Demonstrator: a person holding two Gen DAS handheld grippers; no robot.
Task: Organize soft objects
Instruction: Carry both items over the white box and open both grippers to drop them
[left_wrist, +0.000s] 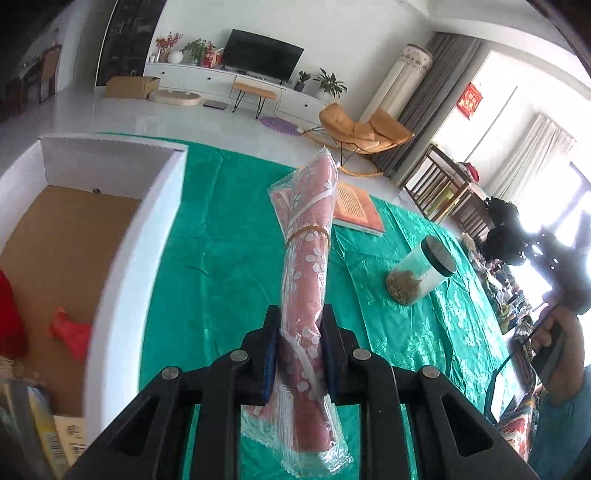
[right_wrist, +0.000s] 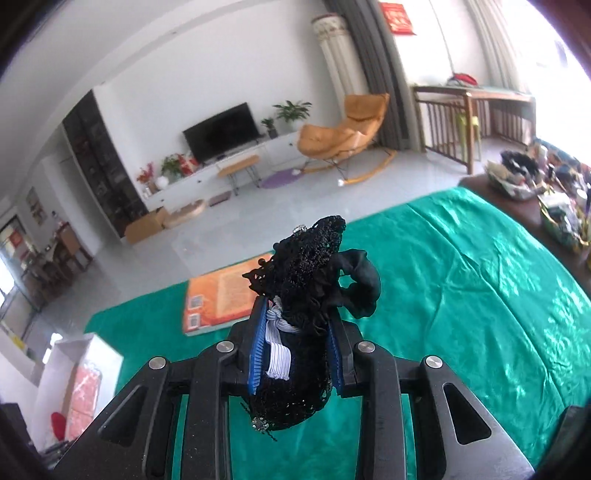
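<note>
While both loads are clamped, note grips: left gripper (left_wrist: 300, 354) pinches the pink rolled cloth in plastic wrap (left_wrist: 308, 280) near its lower end, so the roll cantilevers forward above the green tablecloth (left_wrist: 221, 240). Right gripper (right_wrist: 295, 350) pinches the black lace bundle (right_wrist: 306, 277). Likely step: carry to the white box (left_wrist: 122, 258) at left. Keep the roll level; clear the box wall before release. Beyond: jar (left_wrist: 421, 273), orange book (left_wrist: 356, 208).

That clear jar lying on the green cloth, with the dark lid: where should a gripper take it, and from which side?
Probably across the middle of the clear jar, coming down from above. It lies on its side on the green cloth, so its round wall is exposed, with the lid at one end and brownish contents at the other. Both grippers are full: left gripper, right gripper.
</note>
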